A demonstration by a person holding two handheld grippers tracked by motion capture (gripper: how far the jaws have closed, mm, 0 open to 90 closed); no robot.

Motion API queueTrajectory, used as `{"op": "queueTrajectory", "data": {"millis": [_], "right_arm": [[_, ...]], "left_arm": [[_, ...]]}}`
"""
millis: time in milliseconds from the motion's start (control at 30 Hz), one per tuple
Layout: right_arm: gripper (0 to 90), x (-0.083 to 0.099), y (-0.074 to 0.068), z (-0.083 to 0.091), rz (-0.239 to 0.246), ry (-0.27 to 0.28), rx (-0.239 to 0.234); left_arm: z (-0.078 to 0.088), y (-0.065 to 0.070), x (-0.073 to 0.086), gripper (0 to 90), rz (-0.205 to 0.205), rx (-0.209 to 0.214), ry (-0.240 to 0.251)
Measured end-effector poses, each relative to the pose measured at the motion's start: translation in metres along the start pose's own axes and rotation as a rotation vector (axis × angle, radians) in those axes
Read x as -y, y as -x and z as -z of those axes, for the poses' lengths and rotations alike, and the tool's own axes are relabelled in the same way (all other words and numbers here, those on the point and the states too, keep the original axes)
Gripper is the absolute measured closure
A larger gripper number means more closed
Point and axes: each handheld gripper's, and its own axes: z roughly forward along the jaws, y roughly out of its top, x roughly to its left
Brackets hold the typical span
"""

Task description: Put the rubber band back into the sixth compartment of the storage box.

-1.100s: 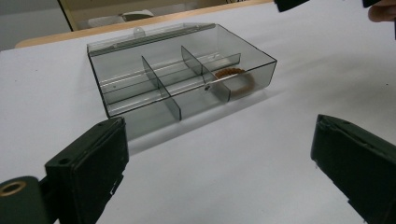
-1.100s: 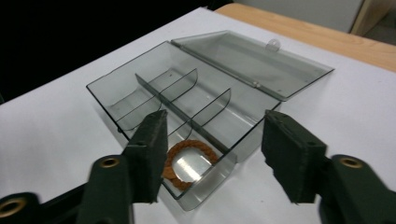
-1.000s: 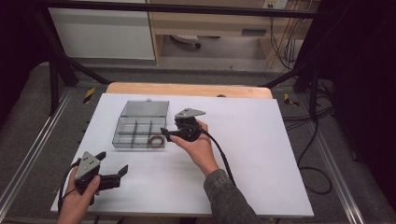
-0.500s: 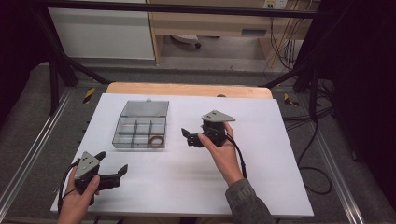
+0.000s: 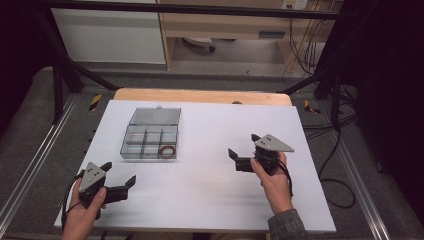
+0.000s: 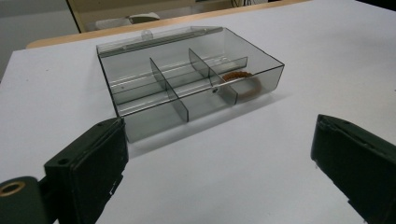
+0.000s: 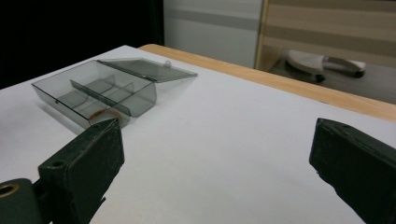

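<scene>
In the high view, a clear smoky-grey plastic compartment box (image 5: 150, 140) with its lid folded back lies on the left half of the white table top (image 5: 210, 200). A brown ring-shaped band (image 5: 167, 150) sits in the box's near right compartment. The right gripper (image 5: 239, 157), held in the person's right hand (image 5: 272, 177), hangs over the bare table well to the right of the box; its black jaws have just been opening and stand spread with nothing between them. The left gripper (image 5: 120, 181), in the left hand (image 5: 85, 210), sits near the table's front left corner, below the box, its jaws also released and empty.

In the left gripper view, the two black jaws rise wide apart from the bottom edge, and between them farther off lies the compartment box (image 6: 187, 88), with the brown band (image 6: 240, 79) in its right-hand end compartment.

In the right gripper view, the jaws stand wide apart over white table, gripping nothing. The box (image 7: 107, 88) lies at the left, well apart, and the band (image 7: 105, 115) peeps just above the left jaw
</scene>
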Motion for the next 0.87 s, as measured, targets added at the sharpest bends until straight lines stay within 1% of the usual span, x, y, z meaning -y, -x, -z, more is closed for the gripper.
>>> {"op": "queueTrajectory", "data": {"millis": [67,133,200,267,367,467,533,633,667,733,800,833,867], "right_arm": [[2.9,0.007,0.004,0.012,-0.016,0.021,0.025],[4.0,0.017,0.009,0.021,-0.045,0.048,0.042],[4.4,0.024,0.015,0.029,-0.066,0.037,0.055],[5.0,0.029,0.02,0.036,-0.077,0.029,0.078],[4.8,0.033,0.026,0.047,-0.115,0.041,0.088],[4.6,0.037,0.032,0.06,-0.124,0.051,0.119],[4.5,0.04,0.036,0.066,-0.115,0.039,0.141],[5.5,0.046,0.042,0.077,-0.131,0.034,0.147],[5.5,0.048,0.044,0.081,-0.13,0.024,0.154],[5.5,0.055,0.048,0.087,-0.136,-0.002,0.177],[5.4,0.062,0.054,0.089,-0.15,-0.046,0.21],[5.4,0.065,0.056,0.089,-0.161,-0.06,0.226],[5.4,0.067,0.059,0.089,-0.182,-0.074,0.231]], "left_arm": [[0.001,-0.001,0.0,4.2,-0.001,-0.005,-0.002],[0.001,-0.002,0.0,4.2,0.009,-0.009,0.005],[0.002,-0.002,-0.001,4.2,0.01,-0.01,0.008],[0.003,-0.002,-0.001,4.2,0.012,-0.009,0.013],[0.003,-0.002,-0.001,4.2,0.013,-0.008,0.019],[0.003,-0.003,-0.002,4.2,0.017,-0.011,0.026],[0.003,-0.003,-0.001,4.2,0.019,-0.013,0.021],[0.004,-0.003,-0.001,4.2,0.021,-0.016,0.024],[0.004,-0.004,-0.001,4.2,0.021,-0.019,0.023],[0.004,-0.004,-0.001,4.2,0.023,-0.021,0.022],[0.003,-0.004,-0.002,4.2,0.025,-0.021,0.022],[0.003,-0.004,-0.002,4.2,0.024,-0.017,0.023],[0.003,-0.003,-0.002,4.2,0.019,-0.014,0.026]]}}
